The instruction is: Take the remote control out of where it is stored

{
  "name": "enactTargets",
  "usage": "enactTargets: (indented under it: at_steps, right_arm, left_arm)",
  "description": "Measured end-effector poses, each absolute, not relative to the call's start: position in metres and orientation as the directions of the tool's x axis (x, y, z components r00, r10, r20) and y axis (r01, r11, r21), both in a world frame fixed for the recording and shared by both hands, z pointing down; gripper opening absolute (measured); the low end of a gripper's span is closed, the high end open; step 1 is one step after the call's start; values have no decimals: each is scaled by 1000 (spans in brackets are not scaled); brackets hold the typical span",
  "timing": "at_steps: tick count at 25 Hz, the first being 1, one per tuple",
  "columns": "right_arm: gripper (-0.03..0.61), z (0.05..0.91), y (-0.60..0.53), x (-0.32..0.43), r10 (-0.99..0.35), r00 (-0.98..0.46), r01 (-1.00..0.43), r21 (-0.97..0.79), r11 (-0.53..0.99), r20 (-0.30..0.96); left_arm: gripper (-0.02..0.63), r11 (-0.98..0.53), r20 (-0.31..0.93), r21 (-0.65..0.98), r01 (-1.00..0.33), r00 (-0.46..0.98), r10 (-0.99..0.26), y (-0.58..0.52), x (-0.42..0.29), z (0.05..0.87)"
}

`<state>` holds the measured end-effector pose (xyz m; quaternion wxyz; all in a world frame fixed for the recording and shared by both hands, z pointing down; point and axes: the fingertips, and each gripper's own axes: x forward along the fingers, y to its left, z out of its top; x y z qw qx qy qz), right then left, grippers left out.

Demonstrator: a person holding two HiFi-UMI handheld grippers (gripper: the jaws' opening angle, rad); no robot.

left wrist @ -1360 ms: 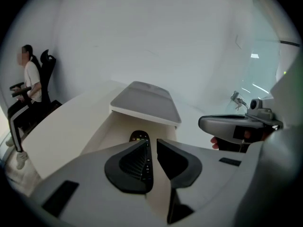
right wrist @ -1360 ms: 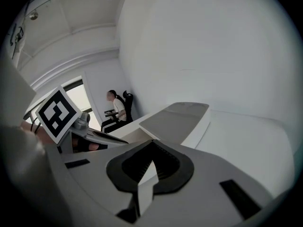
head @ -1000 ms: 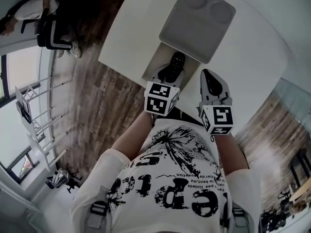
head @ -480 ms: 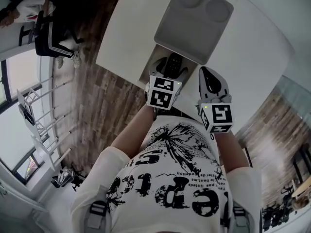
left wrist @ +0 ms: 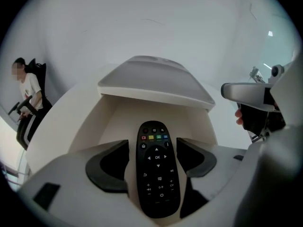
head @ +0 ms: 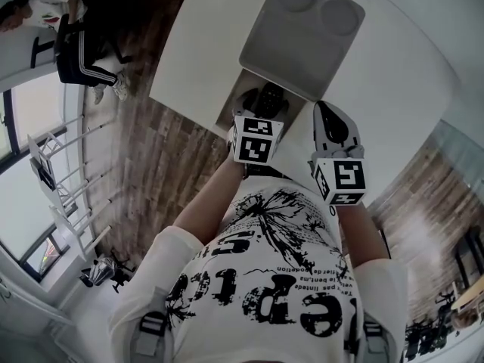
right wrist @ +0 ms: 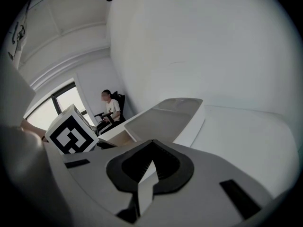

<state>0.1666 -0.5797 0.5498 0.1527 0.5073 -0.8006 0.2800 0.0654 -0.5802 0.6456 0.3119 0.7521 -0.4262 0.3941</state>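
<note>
White table (head: 393,82) below me, where my left gripper (left wrist: 152,151) spreads its fingers wide astride the untouched remote control (left wrist: 157,174), lying lengthwise between them; right gripper (right wrist: 150,169) closed, empty.

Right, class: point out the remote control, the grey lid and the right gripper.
remote control (left wrist: 157,169): left gripper view, middle of its keypad.
grey lid (head: 291,51): head view, flat part below its two round dents.
right gripper (right wrist: 151,148): right gripper view, where its closed jaw tips meet.
</note>
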Motion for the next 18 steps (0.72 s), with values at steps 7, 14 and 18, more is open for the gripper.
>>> enactTargets:
  at_steps: [7,14,18]
  right_arm:
    - [-6,547,-582,170,-733,-435,-898,-315,307,524]
    - [-6,547,-579,176,-738,-418,-905,-313,288,529]
    - [-6,539,-581,176,-751,-409,-909,-302,287,519]
  left_arm:
    - [325,-487,876,66,-871,285,-390,-576,65,648]
    - [272,-528,882,64,-847,296,-367,-578,63,646]
    - [270,-514,877,106,-851,324,-356,-579,61,645]
